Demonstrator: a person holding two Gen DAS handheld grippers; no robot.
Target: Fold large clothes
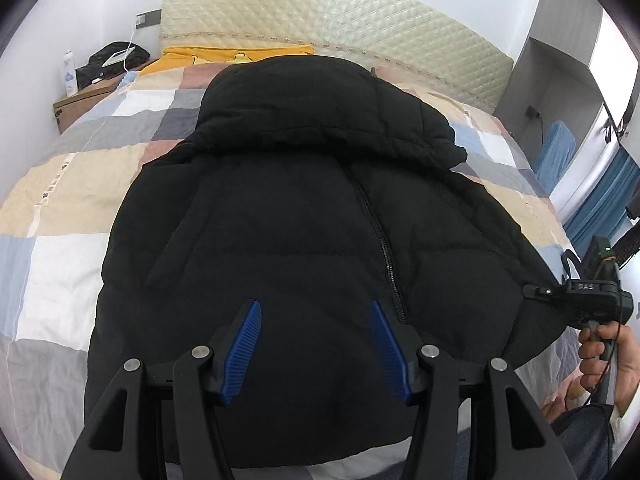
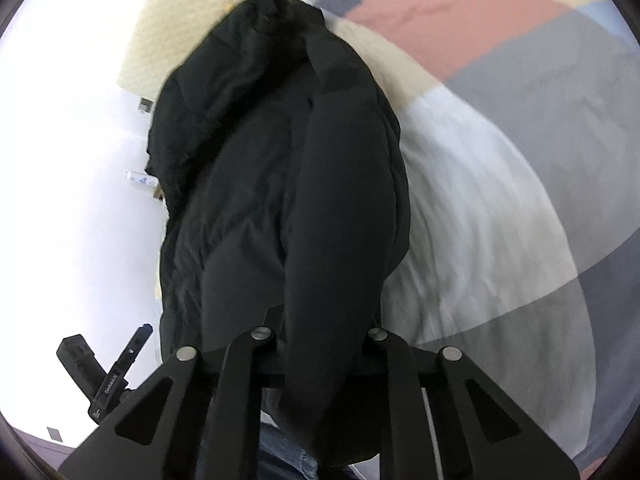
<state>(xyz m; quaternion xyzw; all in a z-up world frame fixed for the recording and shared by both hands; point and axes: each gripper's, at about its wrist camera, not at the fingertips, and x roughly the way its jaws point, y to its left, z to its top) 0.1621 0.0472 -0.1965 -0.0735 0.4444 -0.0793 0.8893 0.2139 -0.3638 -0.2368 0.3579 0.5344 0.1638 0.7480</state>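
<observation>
A large black puffer jacket (image 1: 288,216) lies front up on the checked quilt (image 1: 60,208), hood toward the headboard, zipper running down its middle. My left gripper (image 1: 316,344) is open, its blue pads (image 1: 244,352) spread just above the jacket's lower hem. My right gripper (image 1: 536,292) shows at the jacket's right edge, held by a hand, with its tip at the fabric. In the right wrist view the black jacket (image 2: 288,184) fills the space between the fingers and hides them; the gripper (image 2: 320,344) looks shut on the jacket's edge.
A cream quilted headboard (image 1: 320,24) stands at the far end with a yellow garment (image 1: 224,54) before it. A wooden nightstand (image 1: 86,98) with a bottle and a black bag is at far left. Blue curtains (image 1: 604,196) and shelving are at right.
</observation>
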